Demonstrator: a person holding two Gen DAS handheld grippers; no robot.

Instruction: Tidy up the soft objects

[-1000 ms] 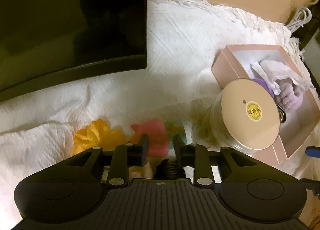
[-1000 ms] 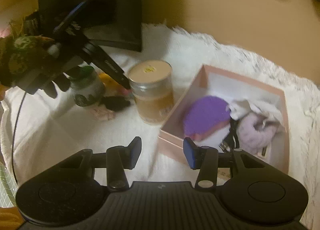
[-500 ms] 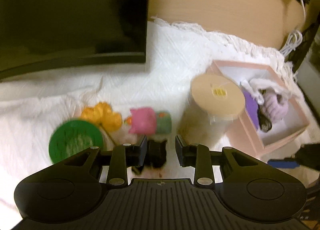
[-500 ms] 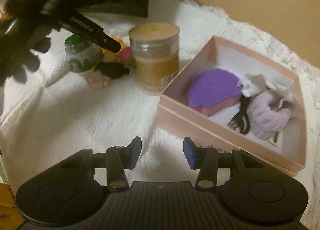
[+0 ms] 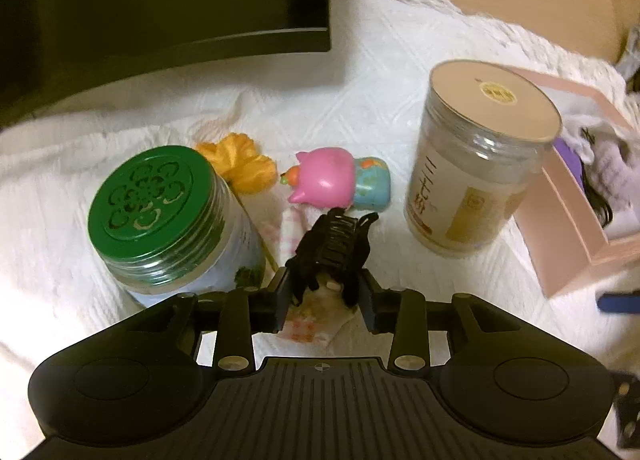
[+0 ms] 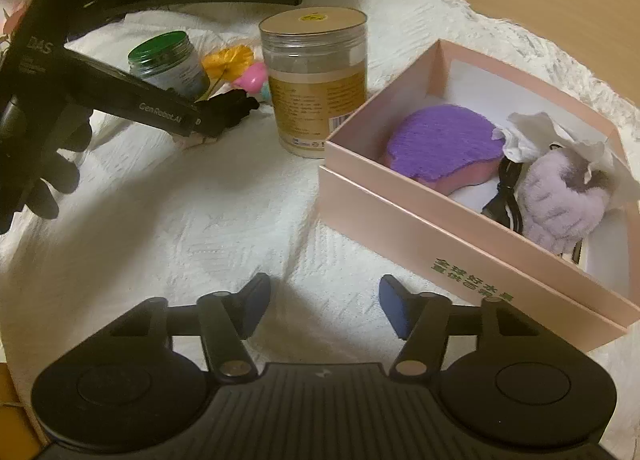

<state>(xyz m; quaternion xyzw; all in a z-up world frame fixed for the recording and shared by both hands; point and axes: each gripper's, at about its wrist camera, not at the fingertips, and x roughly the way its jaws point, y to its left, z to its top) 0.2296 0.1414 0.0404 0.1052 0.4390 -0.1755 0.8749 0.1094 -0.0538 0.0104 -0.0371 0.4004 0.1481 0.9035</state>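
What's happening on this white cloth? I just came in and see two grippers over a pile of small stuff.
A person is sorting soft items into the open pink cardboard box, which already holds a purple sponge and a fluffy lilac scrunchie. The left gripper is straddling a black hair claw clip beside the green-lidded glass jar, its jaws opening. The right gripper hangs over bare white cloth near the box, jaws also opening, nothing between them.

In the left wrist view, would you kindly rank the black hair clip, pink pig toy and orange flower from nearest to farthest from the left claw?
1. Black hair clip, between the opening left claw tips.
2. Pink pig toy, beyond it.
3. Orange flower, farther, upper left.
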